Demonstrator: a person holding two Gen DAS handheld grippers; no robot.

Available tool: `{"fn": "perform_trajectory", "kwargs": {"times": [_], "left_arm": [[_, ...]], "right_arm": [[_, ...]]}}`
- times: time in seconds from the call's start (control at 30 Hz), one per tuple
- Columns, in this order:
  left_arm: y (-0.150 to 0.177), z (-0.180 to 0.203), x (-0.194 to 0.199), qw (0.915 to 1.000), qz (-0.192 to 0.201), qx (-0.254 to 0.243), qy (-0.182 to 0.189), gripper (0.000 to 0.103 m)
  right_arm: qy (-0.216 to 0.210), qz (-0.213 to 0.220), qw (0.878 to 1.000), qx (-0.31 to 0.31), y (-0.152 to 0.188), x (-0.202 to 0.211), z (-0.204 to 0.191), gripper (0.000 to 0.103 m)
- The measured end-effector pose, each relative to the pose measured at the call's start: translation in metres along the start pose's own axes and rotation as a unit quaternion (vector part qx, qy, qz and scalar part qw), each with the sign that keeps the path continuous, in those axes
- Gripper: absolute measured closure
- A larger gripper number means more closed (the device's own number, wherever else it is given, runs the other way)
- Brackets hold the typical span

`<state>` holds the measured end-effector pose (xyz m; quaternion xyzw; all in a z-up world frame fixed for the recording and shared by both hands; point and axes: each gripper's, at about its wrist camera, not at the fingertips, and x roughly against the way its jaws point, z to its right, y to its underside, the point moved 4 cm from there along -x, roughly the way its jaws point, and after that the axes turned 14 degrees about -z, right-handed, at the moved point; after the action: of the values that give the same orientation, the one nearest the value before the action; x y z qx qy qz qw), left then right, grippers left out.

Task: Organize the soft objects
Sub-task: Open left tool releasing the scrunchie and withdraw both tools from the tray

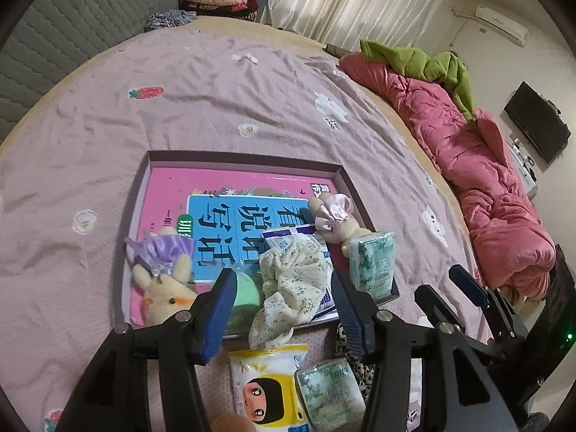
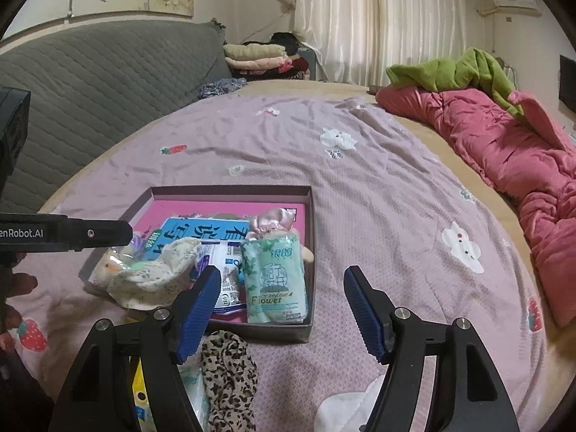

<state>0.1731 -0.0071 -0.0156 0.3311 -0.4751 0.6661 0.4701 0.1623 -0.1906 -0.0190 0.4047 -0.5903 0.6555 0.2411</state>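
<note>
A shallow box [image 1: 244, 161] [image 2: 311, 237] lies on the bed with a pink book in its bottom. In it are a plush in a purple dress [image 1: 163, 277], a pink-bowed plush [image 1: 333, 216], a floral cloth [image 1: 291, 280] [image 2: 158, 273] draped over the near rim, a blue-white packet [image 2: 225, 273] and a green tissue pack [image 1: 372, 261] [image 2: 275, 280]. Outside the box lie a yellow tissue pack [image 1: 268, 385], a small green pack [image 1: 329, 392] and a leopard cloth [image 2: 228, 378]. My left gripper [image 1: 284, 309] is open above the floral cloth. My right gripper [image 2: 282, 309] is open and empty.
The bed has a mauve sheet [image 2: 378, 194] with strawberry and cloud patches. A red quilt [image 2: 504, 136] with a green blanket [image 2: 460, 68] lies along the right side. A grey headboard [image 2: 100, 82] and folded clothes [image 2: 255, 55] are at the far end.
</note>
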Motion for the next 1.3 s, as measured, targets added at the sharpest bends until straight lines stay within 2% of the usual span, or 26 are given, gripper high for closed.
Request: {"fn": "perform_trajectory", "kwargs": {"times": [0.13, 0.6, 1.03, 1.3], "left_arm": [[0.003, -0.002, 0.013, 0.9999, 0.01, 0.001, -0.004, 0.044], [0.021, -0.008, 0.048, 0.9994, 0.033, 0.005, -0.007, 0.044], [0.051, -0.032, 0.056, 0.9993, 0.027, 0.024, -0.015, 0.043], [0.074, -0.037, 0.051, 0.9994, 0.013, 0.019, -0.024, 0.043]], "right_arm": [[0.002, 0.006, 1.0, 0.005, 0.0, 0.009, -0.003, 0.03], [0.008, 0.03, 0.999, 0.014, 0.004, 0.046, -0.009, 0.03], [0.01, 0.035, 0.999, 0.015, 0.018, 0.064, -0.01, 0.03], [0.006, 0.022, 1.0, 0.014, 0.035, 0.065, -0.007, 0.03]]}}
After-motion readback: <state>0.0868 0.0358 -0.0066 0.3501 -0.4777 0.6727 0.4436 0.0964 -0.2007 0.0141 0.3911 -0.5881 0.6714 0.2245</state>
